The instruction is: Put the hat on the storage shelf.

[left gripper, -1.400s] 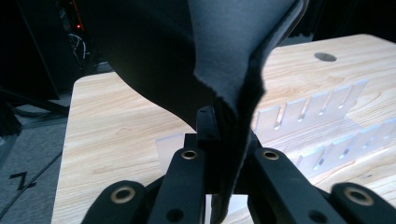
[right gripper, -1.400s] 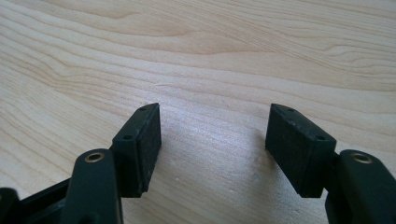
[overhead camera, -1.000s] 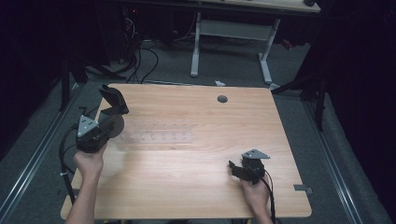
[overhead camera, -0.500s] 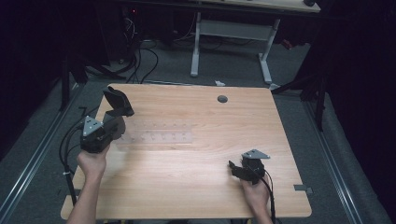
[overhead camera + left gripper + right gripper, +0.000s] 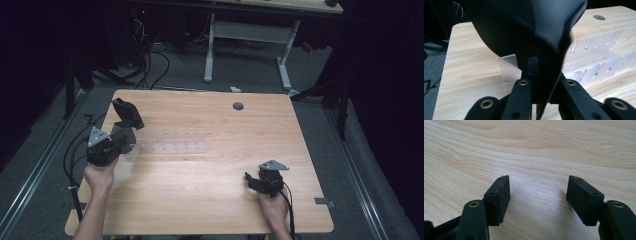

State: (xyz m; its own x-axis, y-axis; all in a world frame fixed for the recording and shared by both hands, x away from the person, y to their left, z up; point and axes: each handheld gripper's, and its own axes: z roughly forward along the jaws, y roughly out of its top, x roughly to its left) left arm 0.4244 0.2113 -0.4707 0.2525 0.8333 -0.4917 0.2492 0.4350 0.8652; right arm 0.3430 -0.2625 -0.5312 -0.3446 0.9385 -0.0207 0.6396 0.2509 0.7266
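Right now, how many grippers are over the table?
2. The left gripper is near the table's left edge, its jaws just opening a little, a black object between them, beside the clear rack. The right gripper is near the front right, open and empty.

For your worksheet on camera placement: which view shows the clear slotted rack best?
The high view: the whole clear slotted rack lies in sight on the table. In the left gripper view, a black object hides part of it.

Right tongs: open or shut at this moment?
Open. The right tongs hold their two pads wide apart, with bare wooden table between them and nothing gripped.
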